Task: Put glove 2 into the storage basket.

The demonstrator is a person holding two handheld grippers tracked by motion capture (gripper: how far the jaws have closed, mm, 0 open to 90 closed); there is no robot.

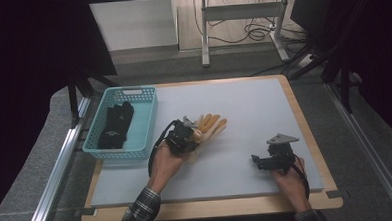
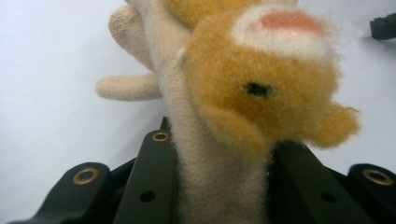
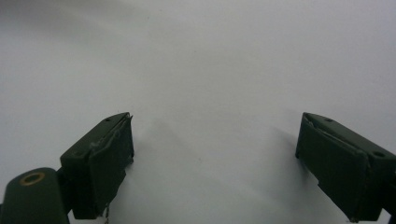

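Dim room behind, dark curtains at both sides, metal frame legs and loose cables on the floor beyond the counter (image 1: 243,103). Counter top pale grey on a wooden board, lit evenly.

Left hand-held gripper (image 1: 187,136): near counter middle, pinching a fuzzy glove (image 1: 212,125), tan and cream. In left gripper view, glove (image 2: 219,140) wedged between both black jaws, cream cuff fabric pressed tight, jaws closed on it. Orange plush patch with a dark spot and a pink-and-white patch close to the lens, blurred; cannot tell what figure it forms. Cream fingers of the glove stick out at upper left above the counter surface. Lower end of the glove hidden below the frame edge. From high view, glove fingers point away toward upper right; cannot tell whether they touch the counter or hang just above it.

Right hand-held gripper (image 1: 259,161): near the right front of the counter, well apart from the glove, grey three-cornered plate on top. In right gripper view (image 3: 215,154), jaws spread wide, nothing between, bare counter ahead. Jaw tips cut off at bottom edge.

Blue basket (image 1: 144,127): left side of counter, just beside the left forearm. Dark items inside (image 1: 115,125), black, shapes hard to make out; possibly gloves, cannot tell.

Plaid sleeves visible at the bottom edge, cut off.
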